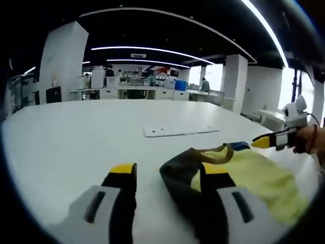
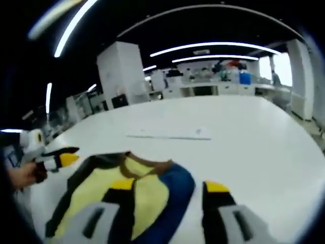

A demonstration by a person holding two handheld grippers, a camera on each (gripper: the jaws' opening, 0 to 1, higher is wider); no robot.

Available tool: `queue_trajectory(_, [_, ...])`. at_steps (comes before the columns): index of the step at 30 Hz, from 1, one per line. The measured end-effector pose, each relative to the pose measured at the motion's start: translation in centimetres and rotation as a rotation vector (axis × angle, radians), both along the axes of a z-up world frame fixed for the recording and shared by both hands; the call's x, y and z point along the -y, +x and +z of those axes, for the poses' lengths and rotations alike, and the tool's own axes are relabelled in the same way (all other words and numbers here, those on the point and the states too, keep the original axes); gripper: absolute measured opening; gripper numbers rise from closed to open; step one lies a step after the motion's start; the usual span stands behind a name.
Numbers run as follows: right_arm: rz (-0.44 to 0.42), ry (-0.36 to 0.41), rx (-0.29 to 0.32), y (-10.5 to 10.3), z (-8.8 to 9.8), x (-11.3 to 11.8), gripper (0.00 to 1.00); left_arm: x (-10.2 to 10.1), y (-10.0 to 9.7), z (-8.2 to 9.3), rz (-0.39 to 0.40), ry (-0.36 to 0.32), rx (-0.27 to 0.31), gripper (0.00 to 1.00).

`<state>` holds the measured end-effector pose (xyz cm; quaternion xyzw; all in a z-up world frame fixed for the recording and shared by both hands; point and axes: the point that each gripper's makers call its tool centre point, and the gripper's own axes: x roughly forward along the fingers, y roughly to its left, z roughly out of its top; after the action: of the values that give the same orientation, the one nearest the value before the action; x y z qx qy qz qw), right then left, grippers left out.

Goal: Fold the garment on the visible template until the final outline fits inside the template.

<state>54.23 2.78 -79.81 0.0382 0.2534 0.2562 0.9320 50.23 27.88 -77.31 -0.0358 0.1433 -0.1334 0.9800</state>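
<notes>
Garment (image 1: 254,180) on white table (image 1: 76,137), office behind.

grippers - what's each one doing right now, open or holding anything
Left gripper: open, jaws spread at the garment's dark edge, nothing gripped.
Right gripper: open, jaws straddling the garment's blue edge.

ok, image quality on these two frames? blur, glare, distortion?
Left gripper view: mostly sharp, table edge bowed by the fisheye, windows at right blown out, the garment a little soft near the left gripper. Right gripper view: softer overall, ceiling lights streaked as if by motion, right gripper and garment blurred, white template low in contrast against the table.
</notes>
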Motion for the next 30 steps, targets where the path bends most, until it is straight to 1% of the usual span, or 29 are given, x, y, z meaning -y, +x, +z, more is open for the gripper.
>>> queue_trajectory(1, [0.004, 0.000, -0.002, -0.4, 0.0, 0.1, 0.55, 0.5, -0.6, 0.3, -0.027, -0.003, 0.007, 0.55])
queue_trajectory(2, [0.005, -0.009, -0.007, -1.0, -0.1, 0.3, 0.59, 0.6, -1.3, 0.1, -0.042, 0.000, -0.003, 0.58])
queue_trajectory(3, [0.004, -0.012, -0.008, -1.3, -0.1, 0.4, 0.65, 0.8, -1.7, 0.2, -0.051, -0.007, -0.005, 0.61])
queue_trajectory(5, [0.018, -0.016, -0.010, -2.2, 0.0, 0.6, 0.71, 1.2, -2.6, 0.4, -0.070, -0.022, -0.008, 0.65])
queue_trajectory(8, [0.035, -0.014, -0.014, -3.6, 0.1, 0.9, 0.73, 2.0, -4.0, 0.6, -0.106, -0.033, -0.014, 0.74])
queue_trajectory(10, [0.049, 0.007, -0.017, -4.9, 0.5, 1.0, 0.75, 2.3, -4.8, 0.4, -0.138, -0.019, -0.033, 0.79])
queue_trajectory(11, [0.076, 0.006, -0.017, -5.7, 0.5, 0.8, 0.76, 2.4, -5.4, 0.3, -0.153, -0.004, -0.037, 0.80])
queue_trajectory(14, [0.148, -0.019, -0.023, -7.7, 0.5, 0.5, 0.76, 2.8, -6.7, 0.5, -0.183, 0.009, -0.046, 0.84])
queue_trajectory(15, [0.184, -0.037, -0.040, -8.5, 0.2, 0.6, 0.76, 3.0, -7.2, 0.7, -0.196, 0.015, -0.042, 0.85])
queue_trajectory(17, [0.219, -0.042, -0.040, -9.4, 0.2, 0.4, 0.75, 3.1, -7.7, 0.8, -0.204, 0.017, -0.040, 0.86])
queue_trajectory(20, [0.251, -0.022, -0.060, -11.5, 0.5, 0.4, 0.74, 3.5, -9.0, 1.0, -0.231, 0.024, -0.036, 0.87])
queue_trajectory(21, [0.252, -0.019, -0.061, -11.6, 0.5, 0.4, 0.74, 3.6, -9.4, 1.0, -0.235, 0.027, -0.038, 0.87])
queue_trajectory(24, [0.271, -0.018, -0.077, -12.8, 0.0, 0.6, 0.71, 4.1, -10.7, 0.9, -0.255, 0.036, -0.045, 0.87])
queue_trajectory(26, [0.299, -0.024, -0.099, -14.2, -0.3, 0.5, 0.70, 4.3, -11.3, 0.9, -0.257, 0.033, -0.051, 0.85])
queue_trajectory(28, [0.310, -0.028, -0.103, -15.1, -0.5, 0.5, 0.69, 4.7, -12.1, 0.8, -0.266, 0.025, -0.054, 0.84])
queue_trajectory(29, [0.316, -0.029, -0.110, -15.7, -0.7, 0.6, 0.68, 4.9, -12.7, 0.6, -0.282, 0.039, -0.062, 0.83])
queue_trajectory(30, [0.325, -0.030, -0.117, -16.1, -1.0, 0.6, 0.67, 5.0, -12.9, 0.5, -0.284, 0.041, -0.063, 0.82])
